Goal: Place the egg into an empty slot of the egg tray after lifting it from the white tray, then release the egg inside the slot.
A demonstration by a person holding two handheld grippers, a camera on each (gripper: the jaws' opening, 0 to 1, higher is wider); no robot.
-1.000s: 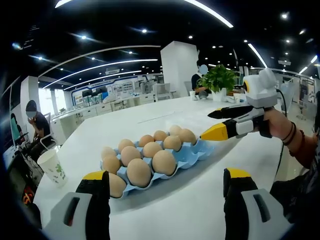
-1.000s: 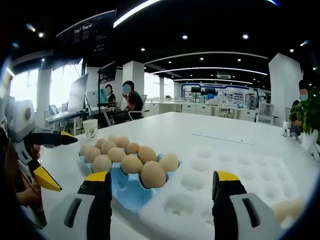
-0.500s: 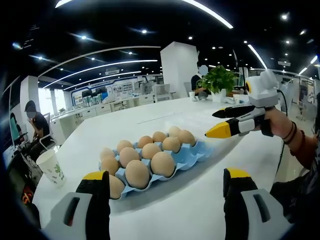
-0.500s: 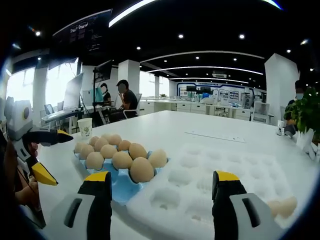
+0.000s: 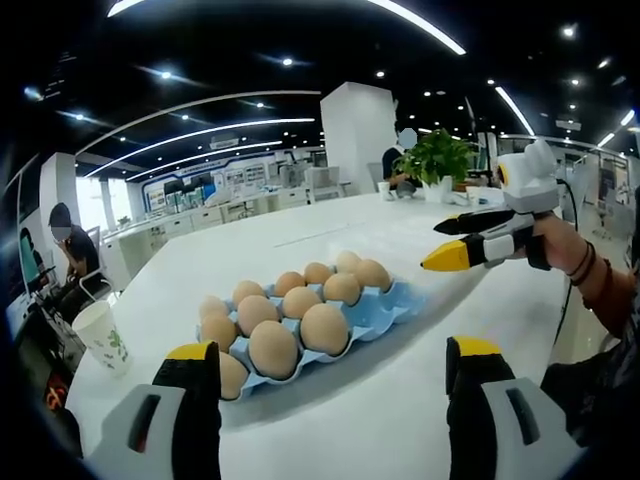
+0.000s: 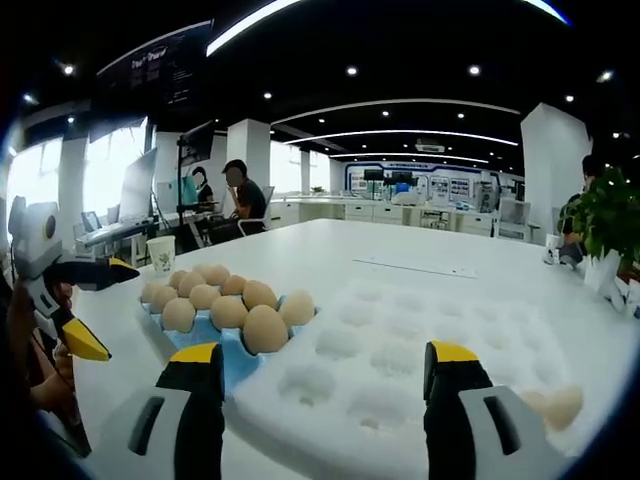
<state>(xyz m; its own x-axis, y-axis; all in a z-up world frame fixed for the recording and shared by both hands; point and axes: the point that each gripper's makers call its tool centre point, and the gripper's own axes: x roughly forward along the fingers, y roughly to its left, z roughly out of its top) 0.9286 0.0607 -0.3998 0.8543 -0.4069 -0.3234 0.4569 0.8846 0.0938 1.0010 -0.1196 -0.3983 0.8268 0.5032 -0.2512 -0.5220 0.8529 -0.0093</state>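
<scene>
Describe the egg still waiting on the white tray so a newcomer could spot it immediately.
Start at the wide white foam tray of round dimples that lies beside the blue egg tray. Follow it to its far right edge, past the right gripper: one pale tan egg sits there alone, apart from the brown eggs clustered in the blue tray.

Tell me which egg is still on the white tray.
The lone egg at the white tray's right edge in the right gripper view, just beyond the right gripper. All the others sit packed together in the blue egg tray.
</scene>
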